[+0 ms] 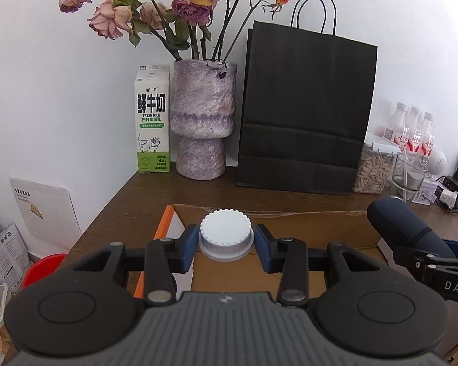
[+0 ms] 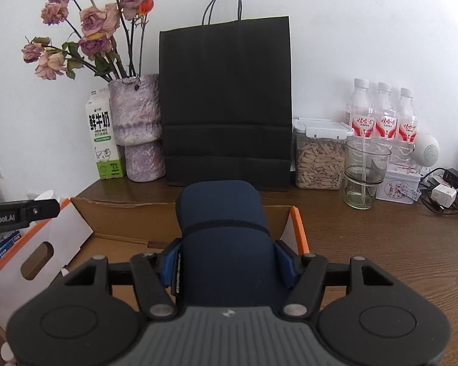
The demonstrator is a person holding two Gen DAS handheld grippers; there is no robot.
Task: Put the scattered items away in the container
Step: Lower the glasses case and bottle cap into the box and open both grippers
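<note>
Left wrist shows our left gripper (image 1: 226, 241) clamped on the rigid, likely light, slippery white cap (image 1: 225, 234) at its ribbed rim, while our right gripper (image 2: 227, 263) squeezes the soft navy case (image 2: 223, 228) mid-body.

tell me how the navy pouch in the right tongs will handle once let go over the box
The navy pouch looks soft and padded, so it will probably land quietly in the cardboard box. Its rounded body might roll slightly. It is probably not fragile.
</note>
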